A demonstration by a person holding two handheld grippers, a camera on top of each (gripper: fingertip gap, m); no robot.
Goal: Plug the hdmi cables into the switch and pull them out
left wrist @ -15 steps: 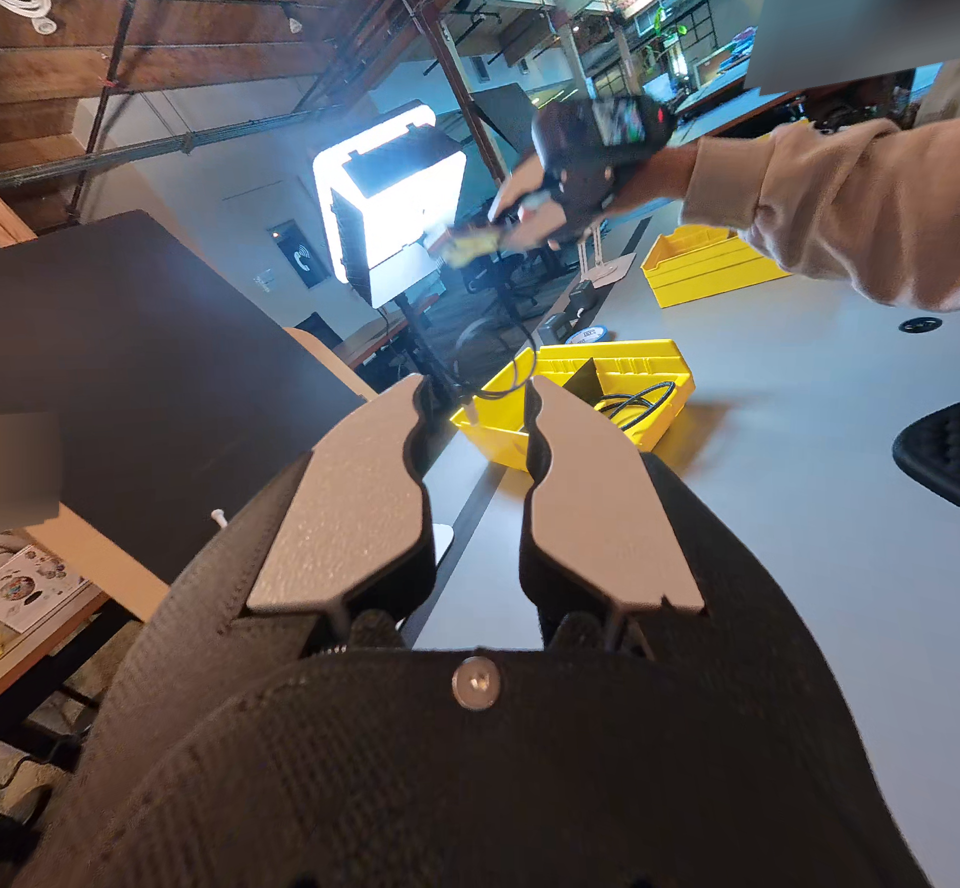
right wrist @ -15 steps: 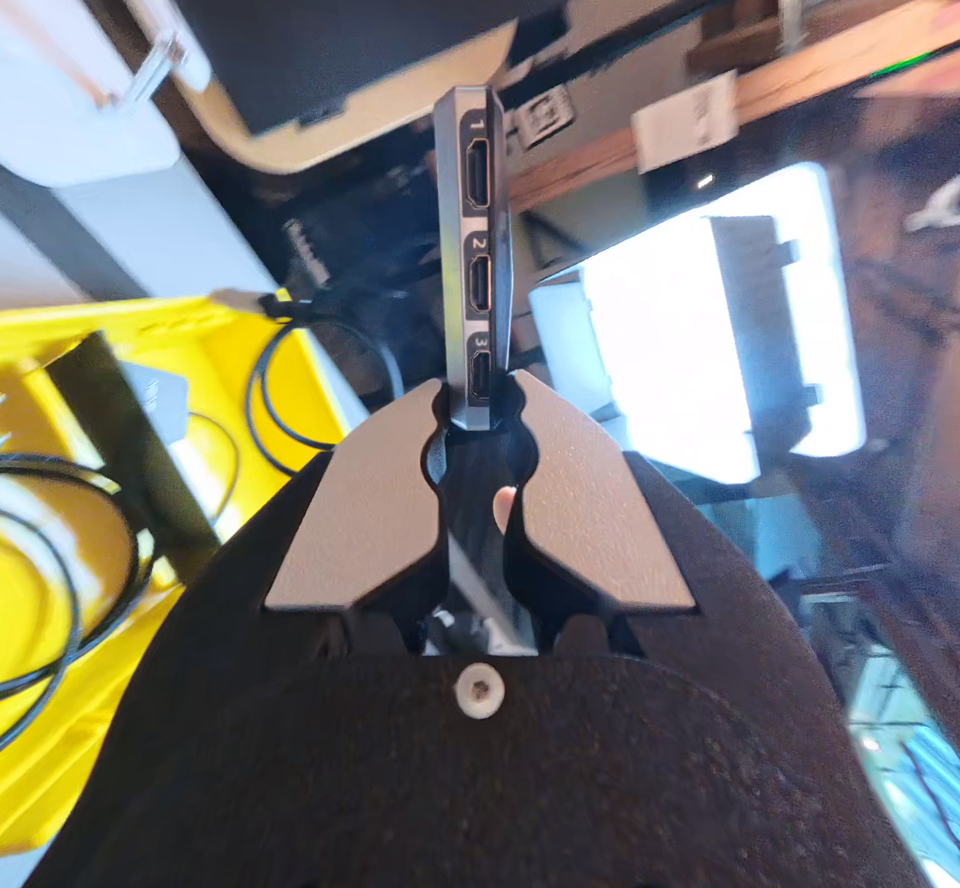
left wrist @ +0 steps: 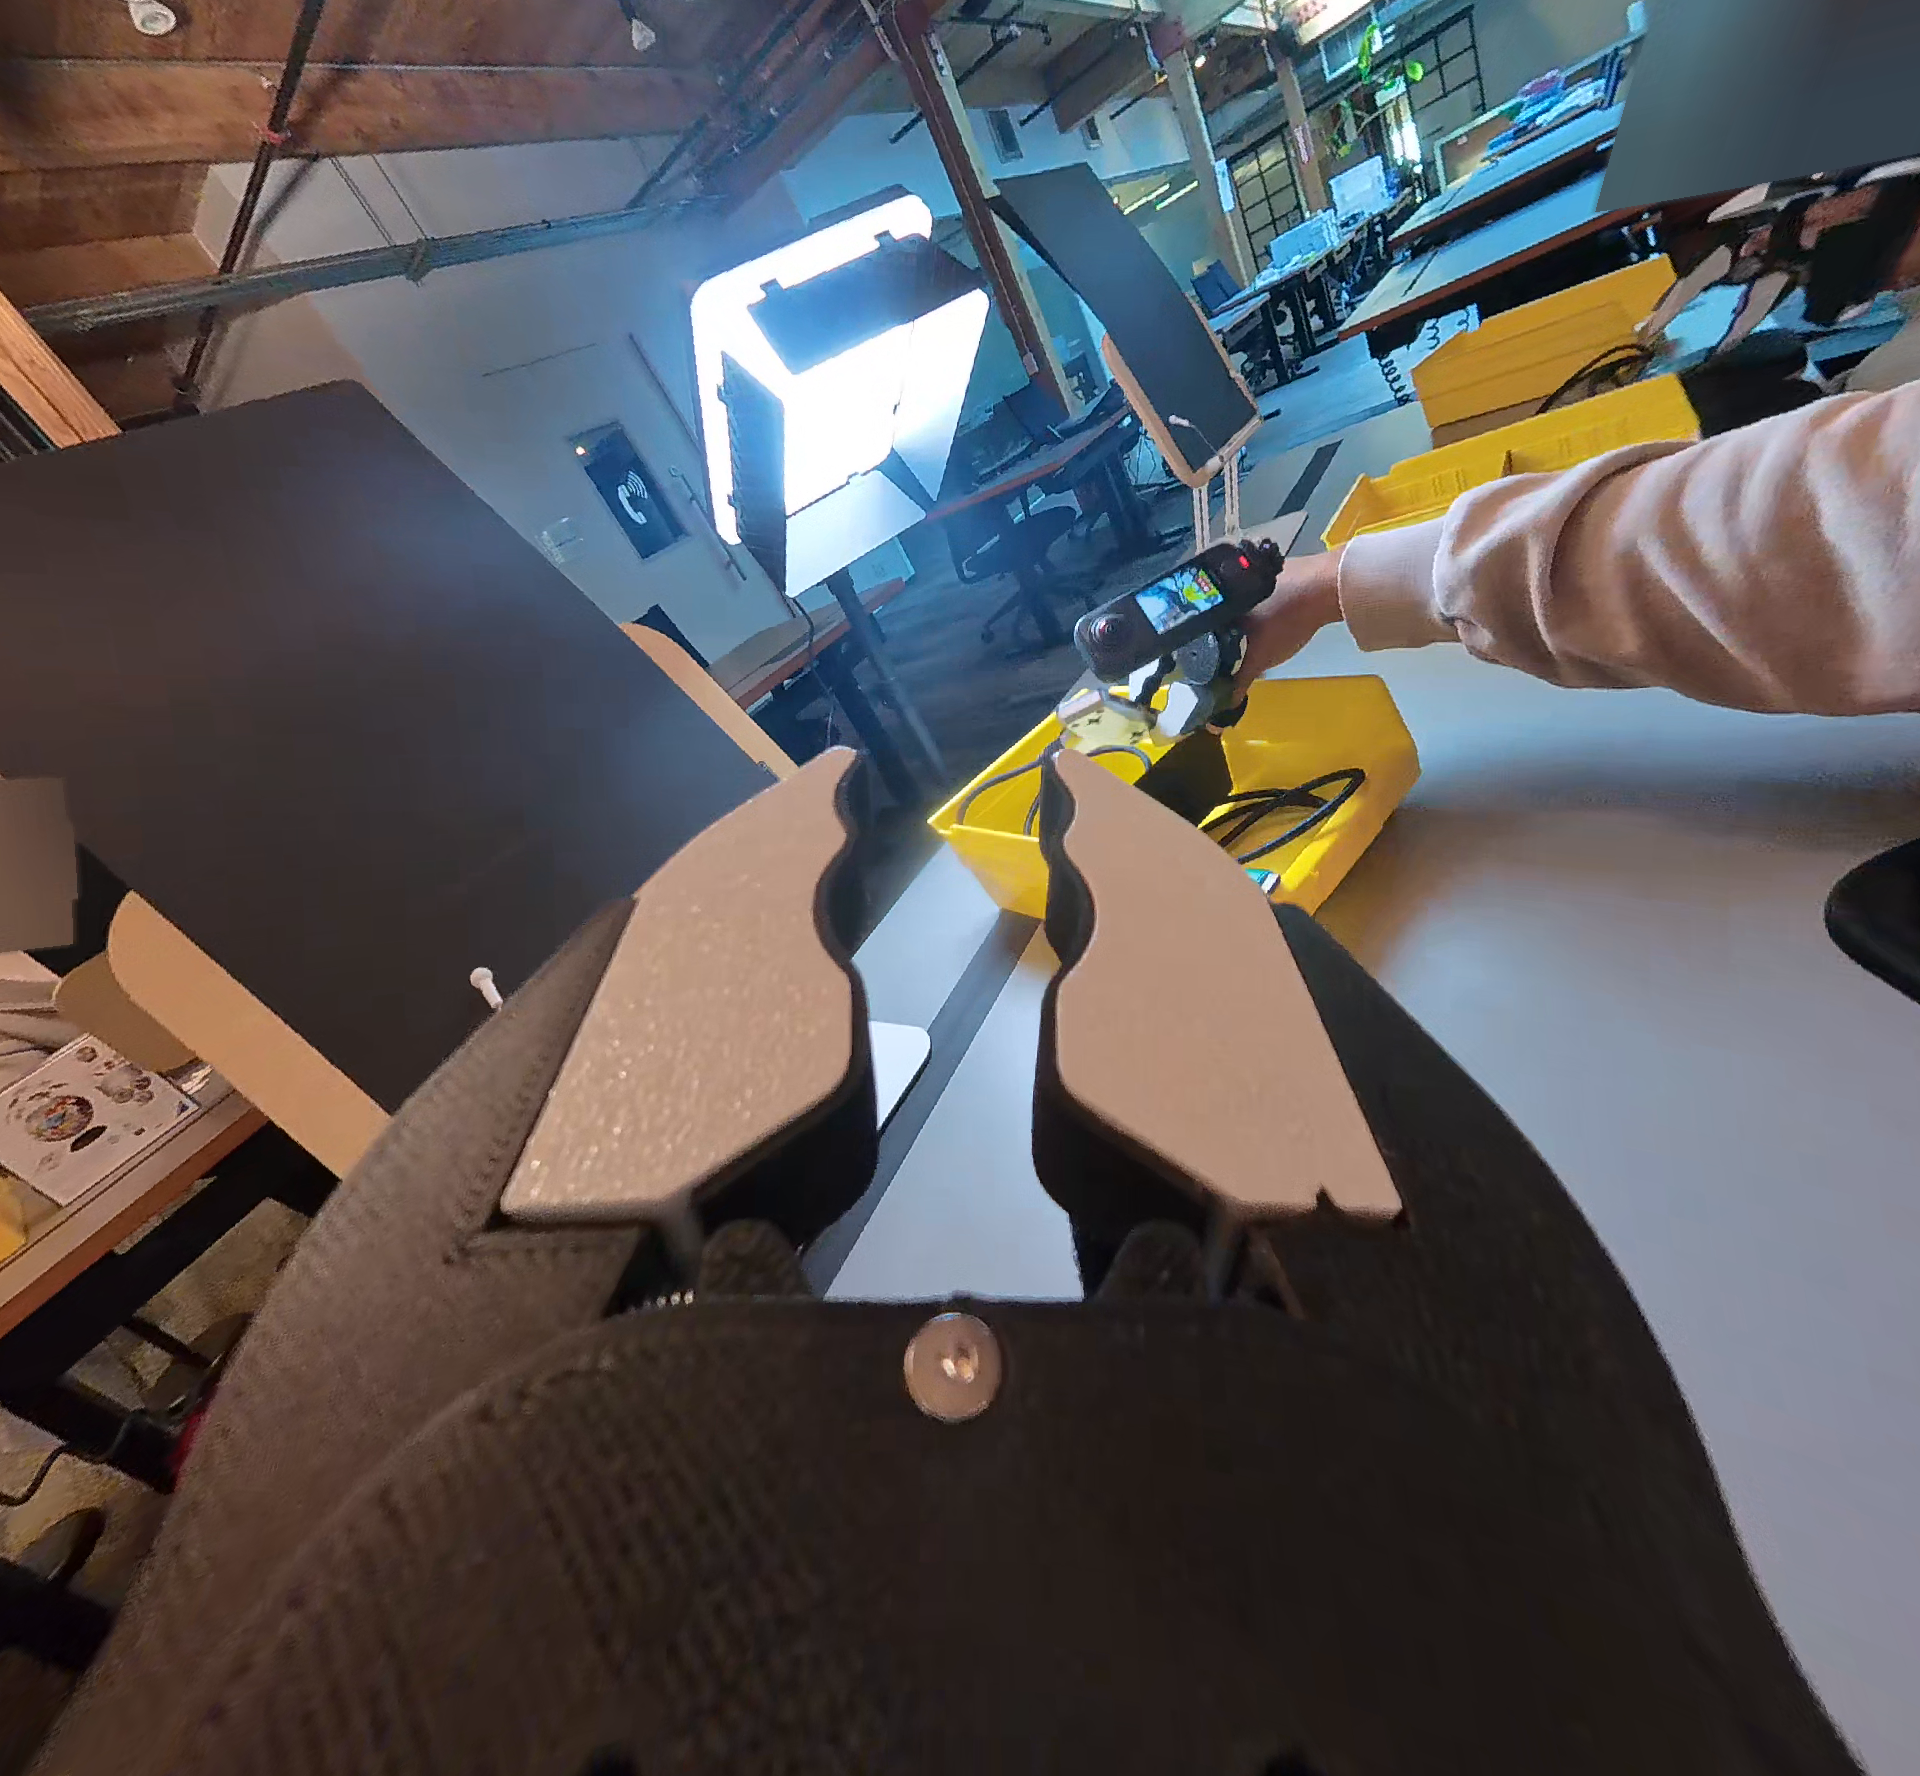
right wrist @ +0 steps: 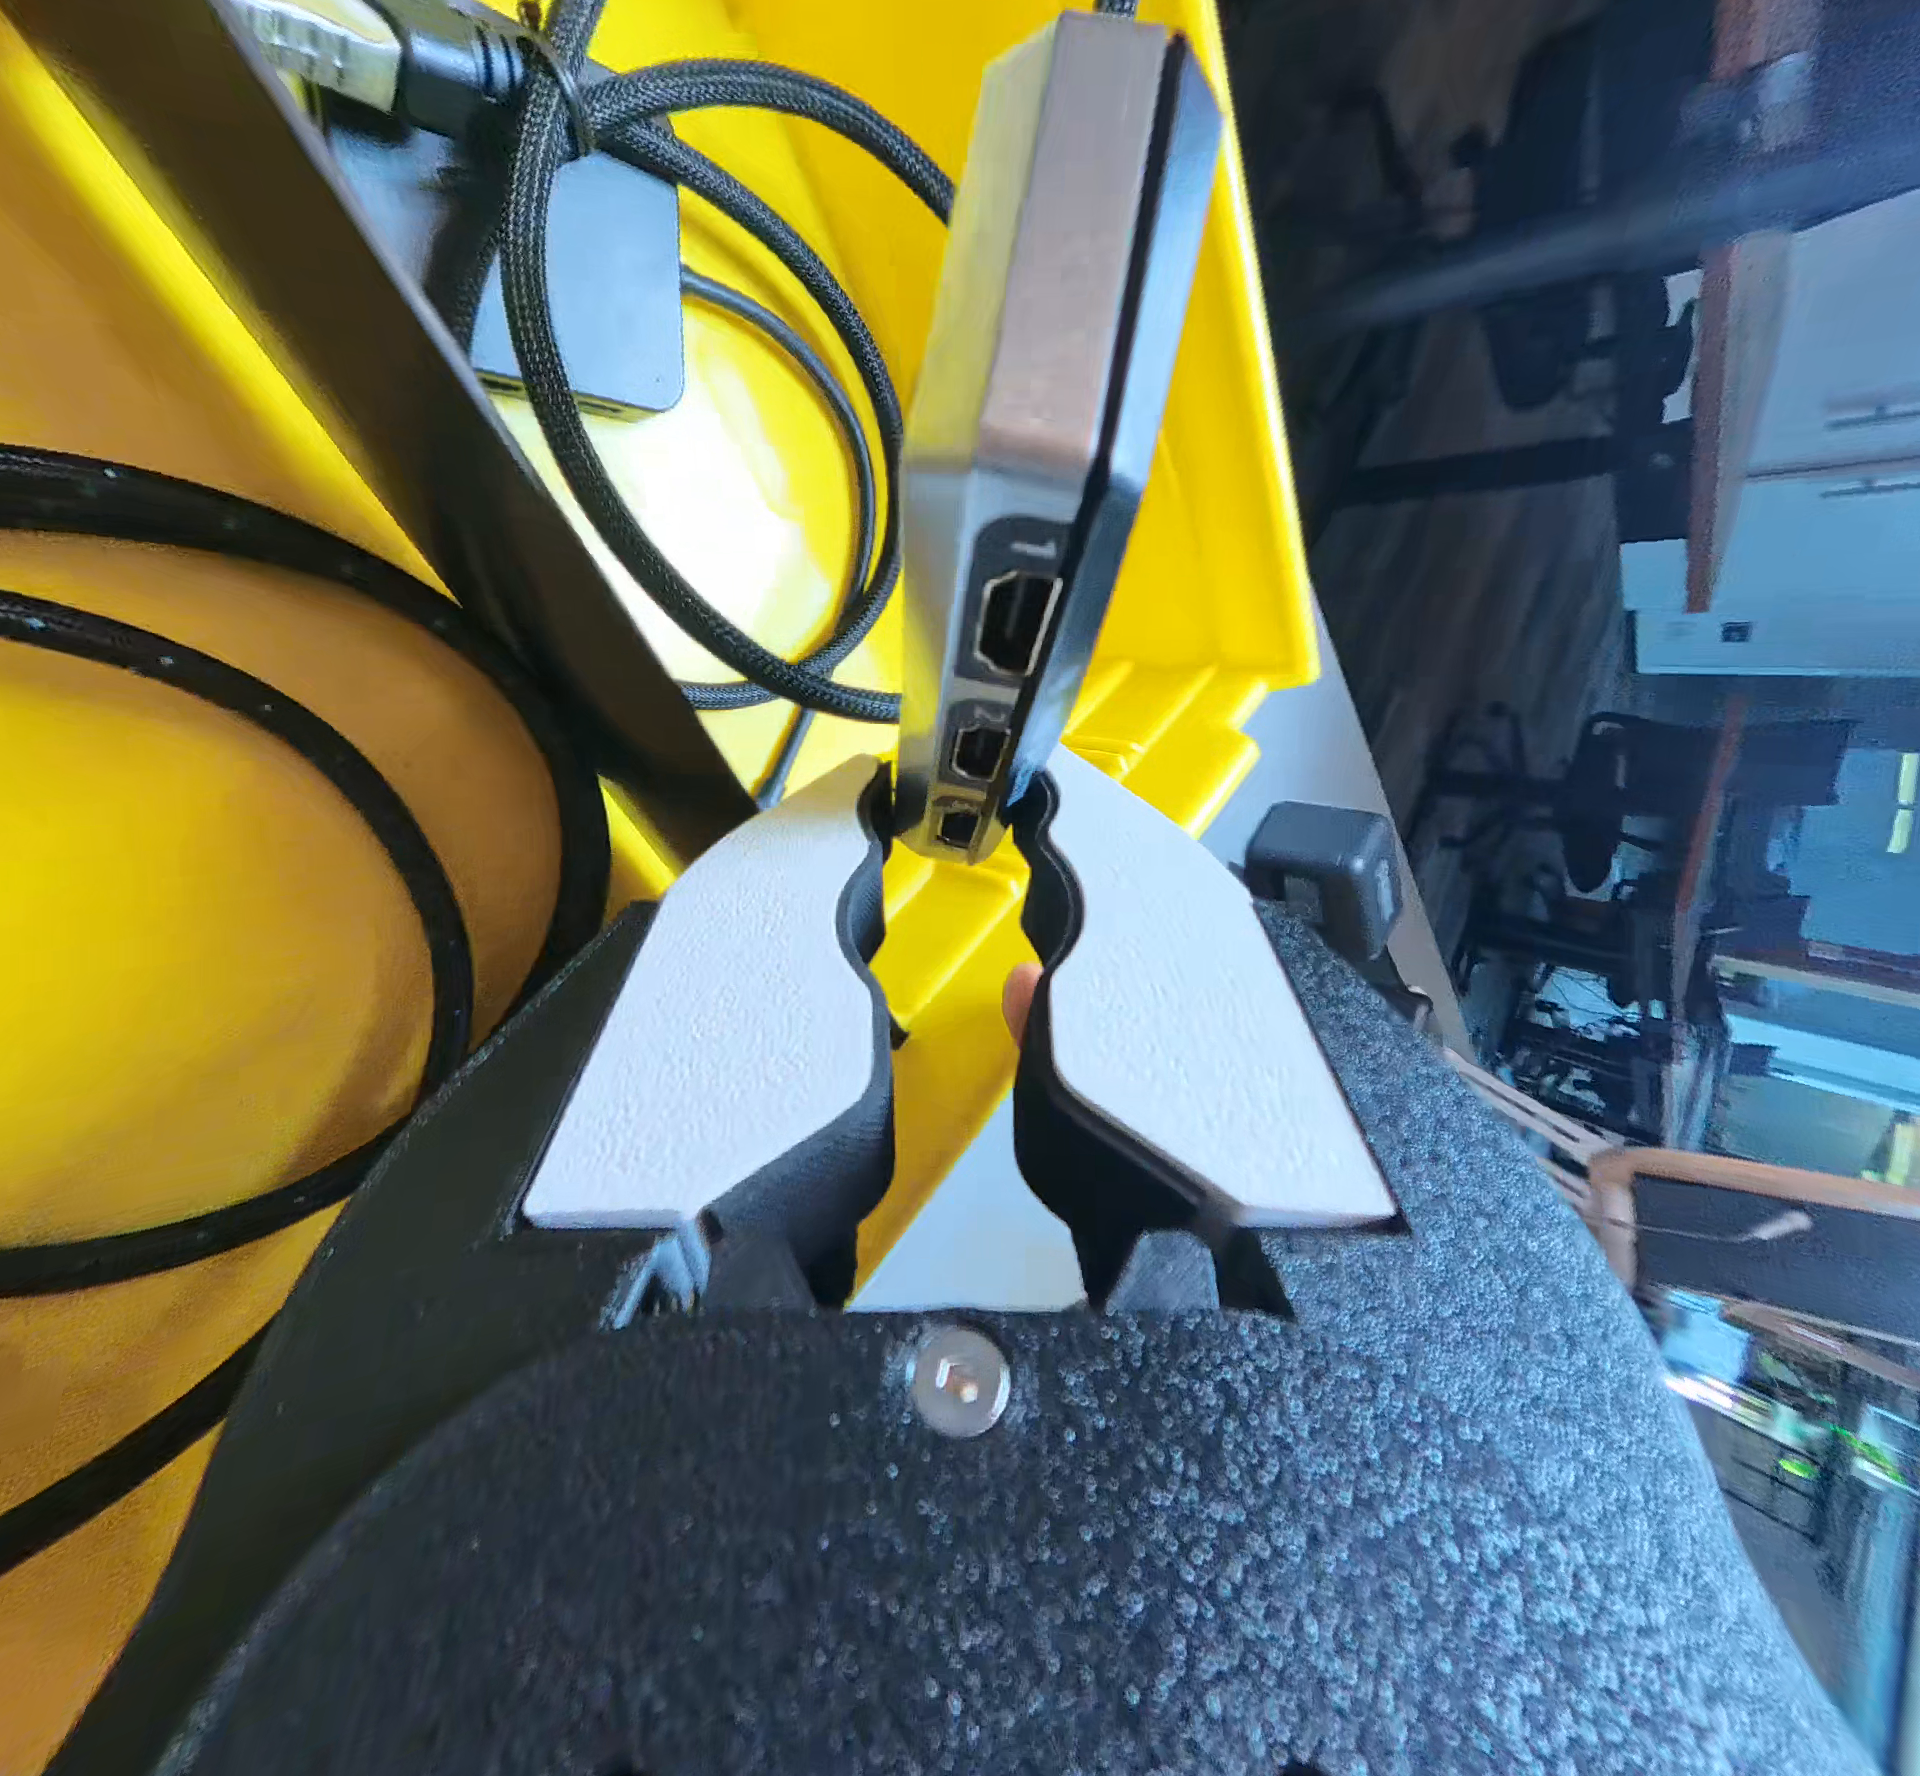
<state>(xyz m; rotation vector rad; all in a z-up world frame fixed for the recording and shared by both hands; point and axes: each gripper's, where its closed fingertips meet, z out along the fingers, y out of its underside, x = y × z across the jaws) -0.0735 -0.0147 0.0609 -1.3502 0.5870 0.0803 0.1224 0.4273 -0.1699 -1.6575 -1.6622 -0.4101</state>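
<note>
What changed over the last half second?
The right gripper, clamped on the switch, dropped from up in the air to the yellow bin holding the cables. The grip on the switch stayed; the left gripper remained open and empty.

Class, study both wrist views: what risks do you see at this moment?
1. The right gripper pinches only the bottom corner of the flat silver-and-black HDMI switch, so it may pivot or slip.
2. The black braided cables coiled in the yellow plastic bin could snag the switch.
3. The left gripper hangs open and empty.
</note>
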